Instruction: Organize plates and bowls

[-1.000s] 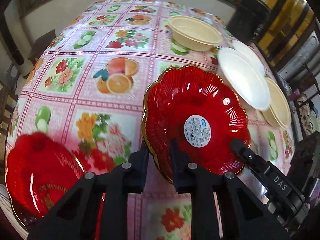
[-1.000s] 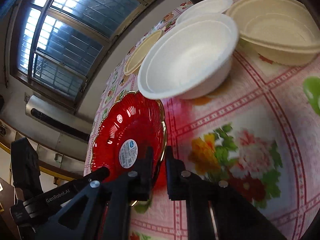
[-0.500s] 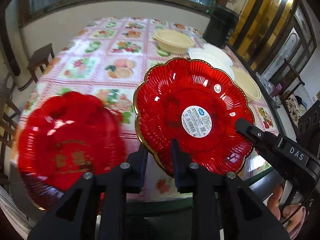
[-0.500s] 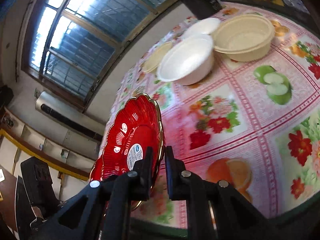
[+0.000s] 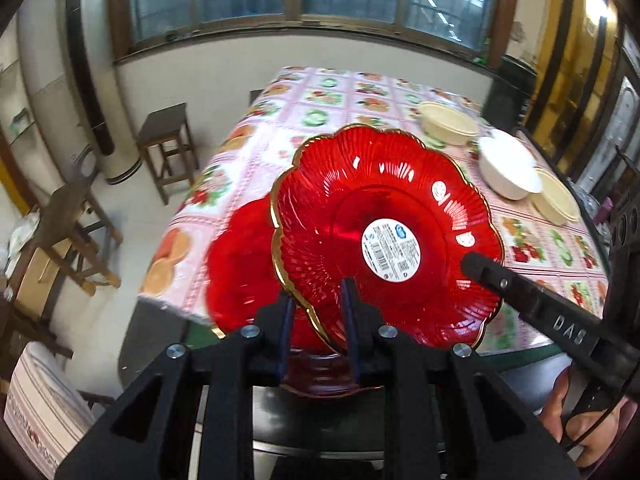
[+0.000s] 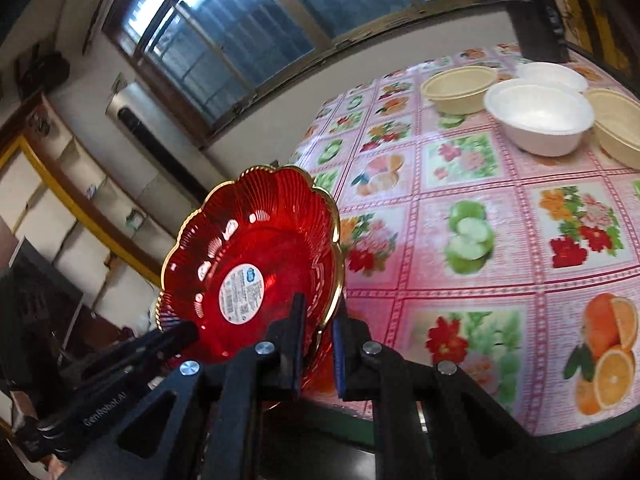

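Note:
A red fluted plate with a gold rim and a white label (image 5: 384, 236) is held in the air off the table's near edge, also seen in the right wrist view (image 6: 256, 264). My left gripper (image 5: 316, 312) is shut on its near rim. My right gripper (image 6: 318, 320) is shut on its opposite rim and shows as a black arm (image 5: 532, 304) in the left wrist view. A second red plate (image 5: 240, 264) lies below and behind it, blurred. A white bowl (image 6: 540, 116) and beige bowls (image 6: 460, 86) stand at the table's far right.
The table has a pink fruit-and-flower cloth (image 6: 480, 220). A wooden stool (image 5: 168, 144) and chairs (image 5: 68, 220) stand on the floor to the left. A tall air conditioner (image 5: 84, 80) stands by the window wall. A black bin (image 6: 536, 12) is behind the table.
Both grippers have pulled back and up from the table with the labelled red plate held between them. The table and bowls now look farther away. The second red plate now sits behind the held one.

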